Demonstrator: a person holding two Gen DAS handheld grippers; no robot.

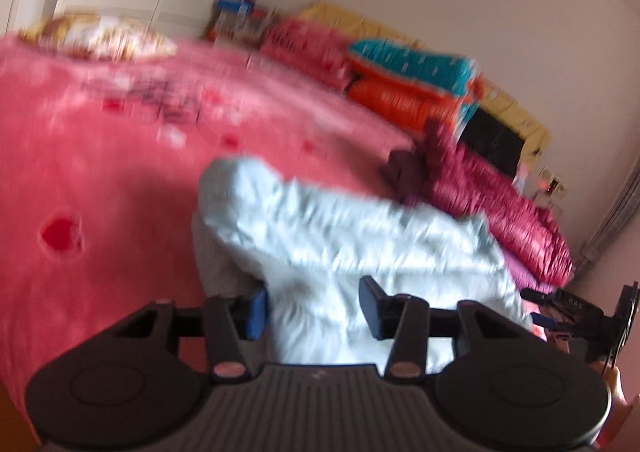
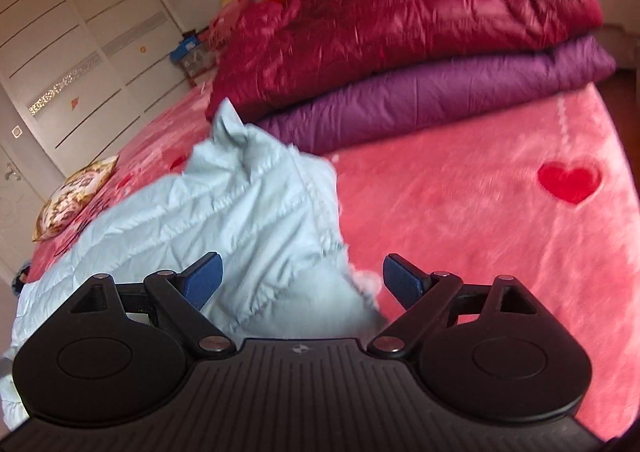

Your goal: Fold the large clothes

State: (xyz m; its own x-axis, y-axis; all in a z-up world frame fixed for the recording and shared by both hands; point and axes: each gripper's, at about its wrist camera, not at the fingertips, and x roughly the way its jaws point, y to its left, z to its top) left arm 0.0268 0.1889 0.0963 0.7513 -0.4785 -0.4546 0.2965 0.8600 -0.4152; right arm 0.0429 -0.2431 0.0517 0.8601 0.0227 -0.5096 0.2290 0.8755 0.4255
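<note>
A pale blue quilted jacket lies crumpled on a pink bedspread. My left gripper is open, its blue-padded fingers standing on either side of a fold of the jacket without closing on it. In the right wrist view the same jacket lies at the left and centre, with one corner raised. My right gripper is open, with the jacket's edge between its fingers, just above the cloth. The right gripper also shows at the left wrist view's right edge.
Folded dark red and purple quilted garments are stacked at the far side of the bed. Teal and orange bedding and a patterned pillow lie further back. Wardrobe doors stand beyond. The bedspread has red hearts.
</note>
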